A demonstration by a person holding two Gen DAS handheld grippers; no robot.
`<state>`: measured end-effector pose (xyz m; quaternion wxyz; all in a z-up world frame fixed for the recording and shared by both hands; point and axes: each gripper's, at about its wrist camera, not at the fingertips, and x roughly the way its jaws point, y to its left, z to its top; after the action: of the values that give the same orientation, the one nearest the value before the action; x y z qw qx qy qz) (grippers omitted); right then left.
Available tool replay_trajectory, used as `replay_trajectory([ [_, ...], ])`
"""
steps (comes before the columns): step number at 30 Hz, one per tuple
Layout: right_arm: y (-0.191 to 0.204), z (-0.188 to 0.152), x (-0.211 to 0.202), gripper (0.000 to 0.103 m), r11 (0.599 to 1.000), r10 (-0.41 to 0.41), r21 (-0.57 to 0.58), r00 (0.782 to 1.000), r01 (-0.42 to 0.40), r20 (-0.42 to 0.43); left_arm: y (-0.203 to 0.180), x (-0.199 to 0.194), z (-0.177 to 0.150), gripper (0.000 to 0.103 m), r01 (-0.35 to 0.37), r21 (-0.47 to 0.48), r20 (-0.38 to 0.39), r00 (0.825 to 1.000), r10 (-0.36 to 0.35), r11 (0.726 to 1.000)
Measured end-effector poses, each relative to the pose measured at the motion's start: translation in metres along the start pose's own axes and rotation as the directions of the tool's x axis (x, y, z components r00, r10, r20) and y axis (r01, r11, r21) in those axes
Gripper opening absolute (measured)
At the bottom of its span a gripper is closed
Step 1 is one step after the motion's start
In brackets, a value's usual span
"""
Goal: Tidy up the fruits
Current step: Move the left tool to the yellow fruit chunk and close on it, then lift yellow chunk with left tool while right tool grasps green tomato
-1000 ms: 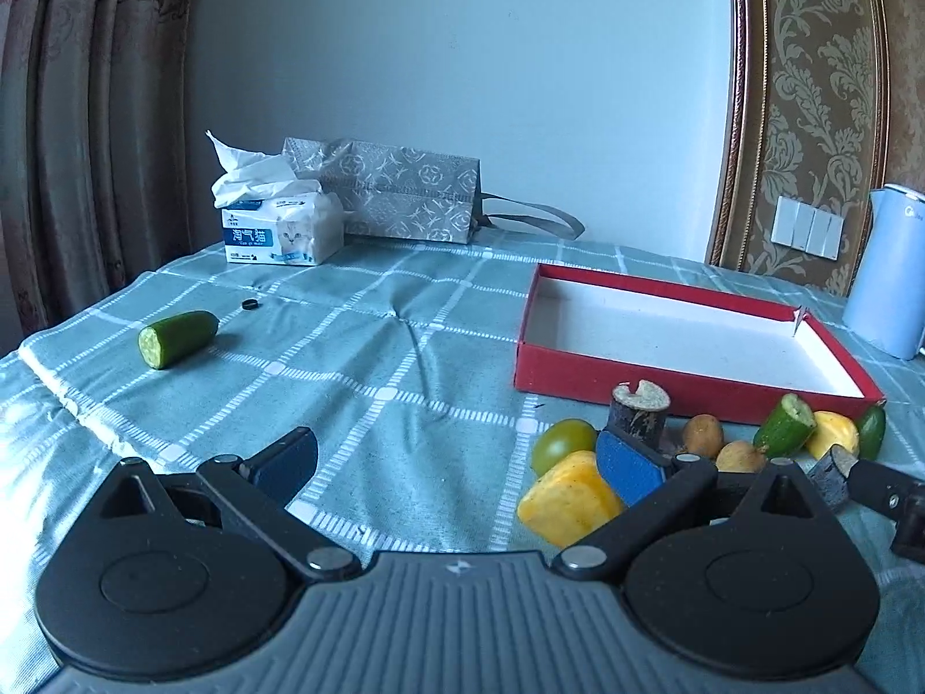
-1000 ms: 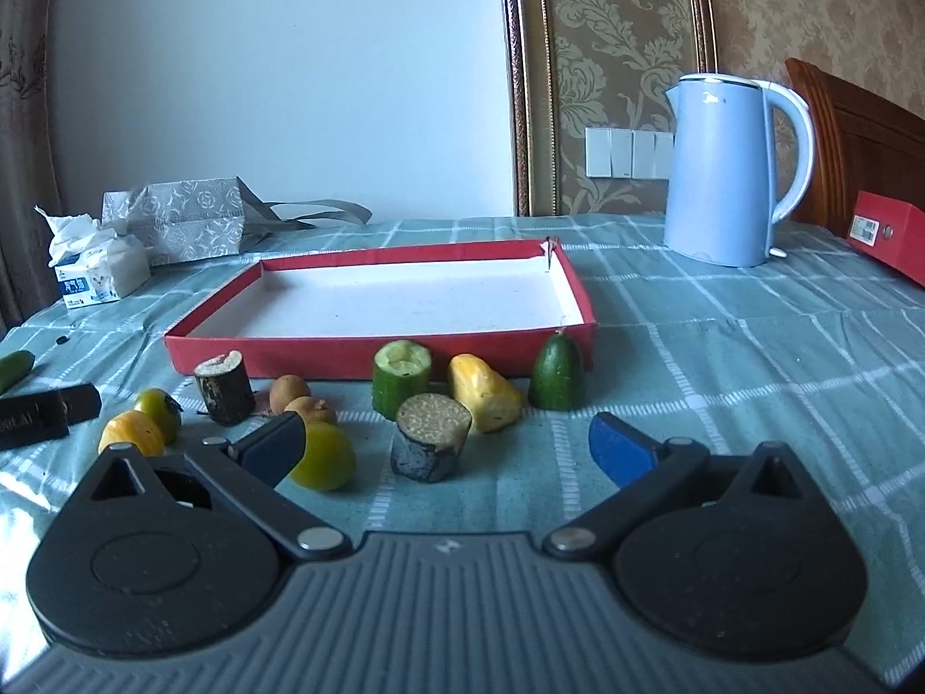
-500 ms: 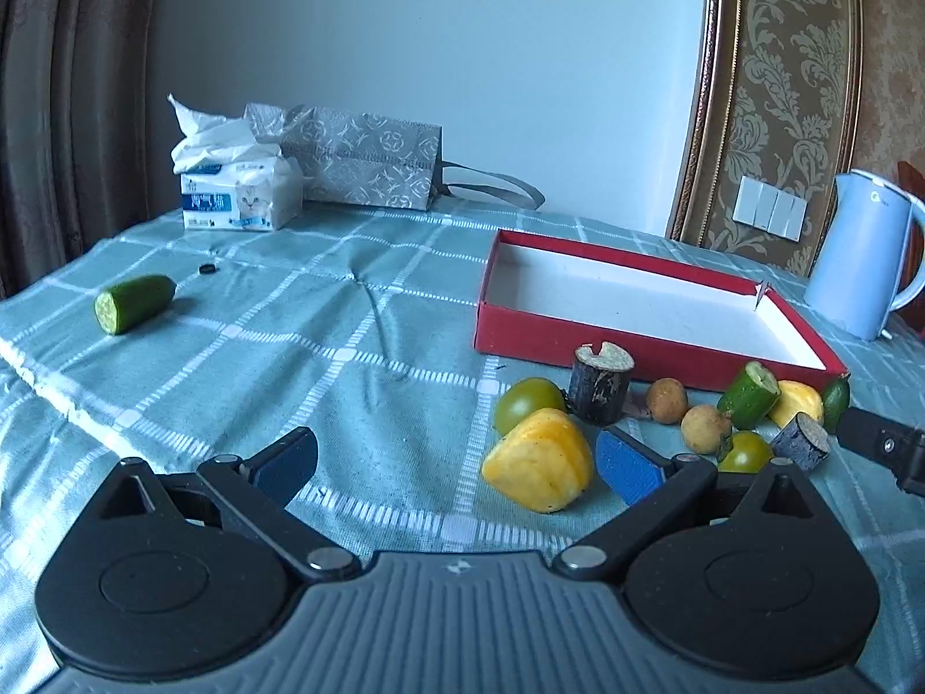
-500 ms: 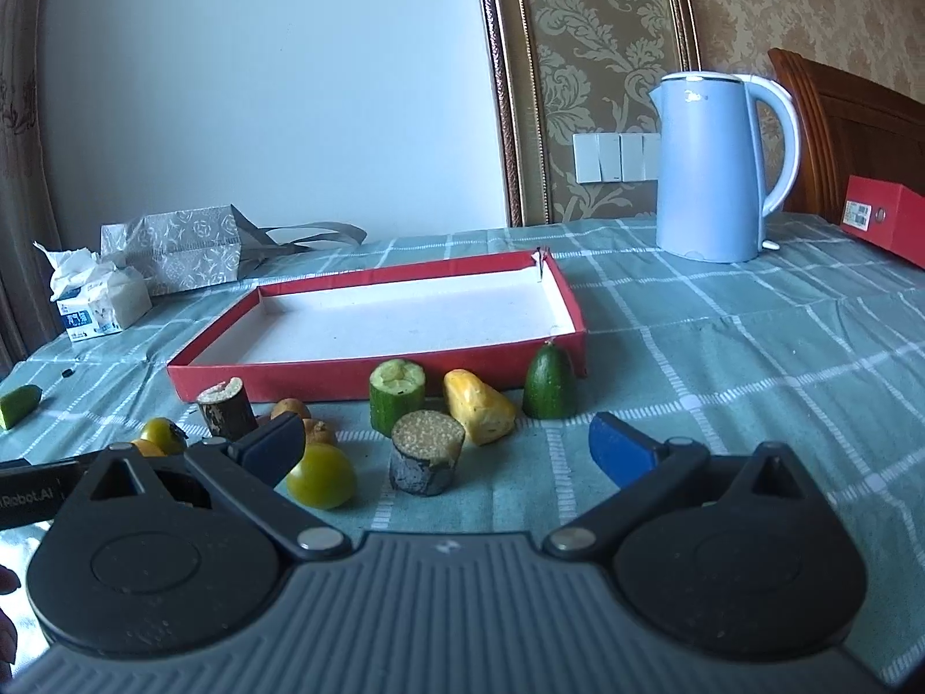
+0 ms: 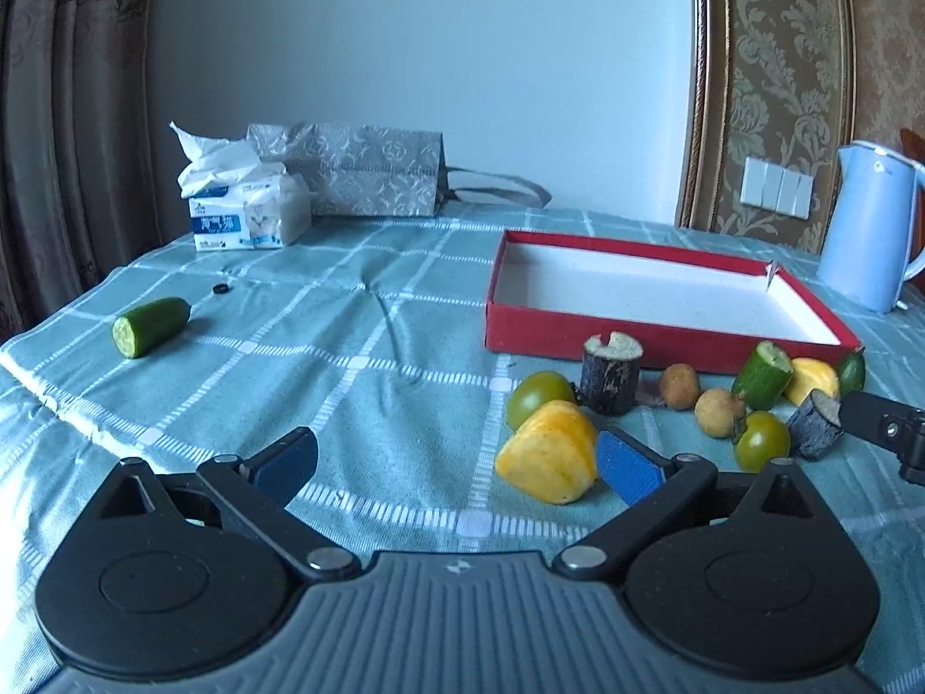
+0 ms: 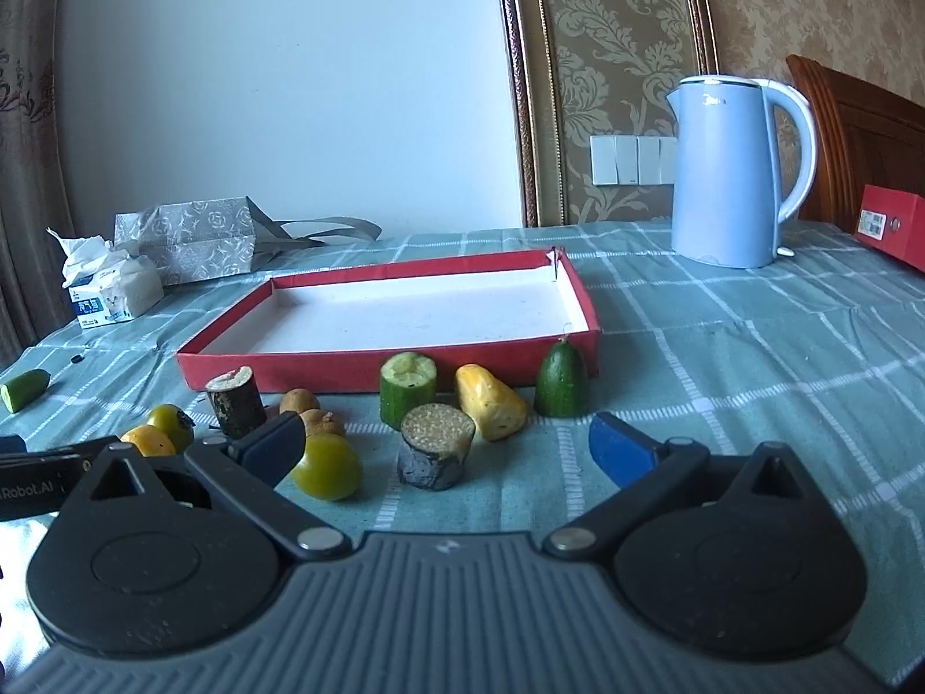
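Both tools are spread wide with nothing between their blue pads. The left gripper [image 5: 457,460] fills the bottom of its frame, its right-hand pad just beside a yellow fruit chunk [image 5: 548,451] at lower centre. Behind that chunk sit a green tomato [image 5: 540,399] and an upright dark cylinder piece [image 5: 610,373], then two small brown round fruits [image 5: 680,386], all in front of the red tray [image 5: 555,331], whose white floor holds no fruit. A lone cucumber half [image 5: 150,327] lies well apart at the left of the frame. In the right wrist view the right gripper [image 6: 445,454] hovers low over the cloth; between its pads lie a second green tomato [image 6: 326,467] and a dark stub [image 6: 436,454], though whether either touches a pad is hard to judge. Further back stand a cut cucumber piece [image 6: 408,389], a yellow wedge [image 6: 490,402] and a green fruit tip [image 6: 561,380], just before the tray's front wall. A blue kettle [image 6: 731,170] stands at upper right.
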<state>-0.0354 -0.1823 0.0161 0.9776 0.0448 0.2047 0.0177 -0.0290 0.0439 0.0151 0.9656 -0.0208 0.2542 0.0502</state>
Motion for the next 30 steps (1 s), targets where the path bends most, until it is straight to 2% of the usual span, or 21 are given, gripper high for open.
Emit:
replay_trajectory([
  [4, -0.001, -0.002, 0.002, 0.103, 1.000, 0.005, 0.008, 1.000, -0.005, -0.005, -0.001, 0.004, -0.002, 0.103, -0.014, 0.009, -0.024, 1.000, 0.015, 1.000],
  [10, -0.001, -0.004, 0.003, 0.103, 1.000, 0.005, 0.010, 1.000, -0.005, -0.008, -0.001, 0.009, -0.002, 0.103, 0.006, 0.009, -0.069, 0.998, -0.005, 1.000],
  [20, 0.000, -0.004, 0.002, 0.103, 1.000, 0.011, -0.008, 1.000, -0.011, 0.004, -0.001, 0.011, -0.003, 0.103, 0.001, 0.026, -0.071, 0.997, 0.001, 1.000],
  [21, 0.002, -0.004, 0.001, 0.103, 1.000, 0.011, -0.012, 1.000, -0.011, 0.006, -0.001, 0.011, -0.003, 0.100, -0.004, 0.030, -0.064, 0.998, 0.006, 1.000],
  [22, 0.002, -0.004, 0.001, 0.103, 1.000, 0.012, -0.014, 1.000, -0.011, 0.006, -0.001, 0.011, -0.004, 0.086, -0.008, 0.037, -0.058, 0.998, 0.010, 0.999],
  [23, 0.002, -0.004, 0.001, 0.103, 1.000, 0.012, -0.014, 1.000, -0.012, 0.004, -0.001, 0.011, -0.004, 0.078, 0.004, 0.041, -0.064, 0.998, -0.001, 0.999],
  [24, 0.001, -0.004, 0.001, 0.103, 1.000, 0.012, -0.012, 1.000, -0.012, 0.004, 0.000, 0.011, -0.004, 0.061, 0.032, 0.033, -0.070, 0.997, -0.030, 0.999],
  [25, 0.001, -0.004, 0.001, 0.103, 1.000, 0.013, -0.010, 1.000, -0.013, 0.005, 0.002, 0.012, -0.004, 0.052, 0.058, 0.025, -0.084, 0.995, -0.055, 0.998],
  [28, 0.000, -0.005, 0.001, 0.103, 1.000, 0.016, -0.002, 1.000, -0.016, 0.005, 0.007, 0.014, -0.008, 0.052, 0.128, 0.021, -0.098, 0.987, -0.126, 0.992],
  [30, -0.002, -0.005, 0.000, 0.103, 1.000, 0.019, 0.005, 1.000, -0.019, 0.008, 0.009, 0.013, -0.008, 0.052, 0.143, 0.017, -0.088, 0.986, -0.141, 0.990],
])
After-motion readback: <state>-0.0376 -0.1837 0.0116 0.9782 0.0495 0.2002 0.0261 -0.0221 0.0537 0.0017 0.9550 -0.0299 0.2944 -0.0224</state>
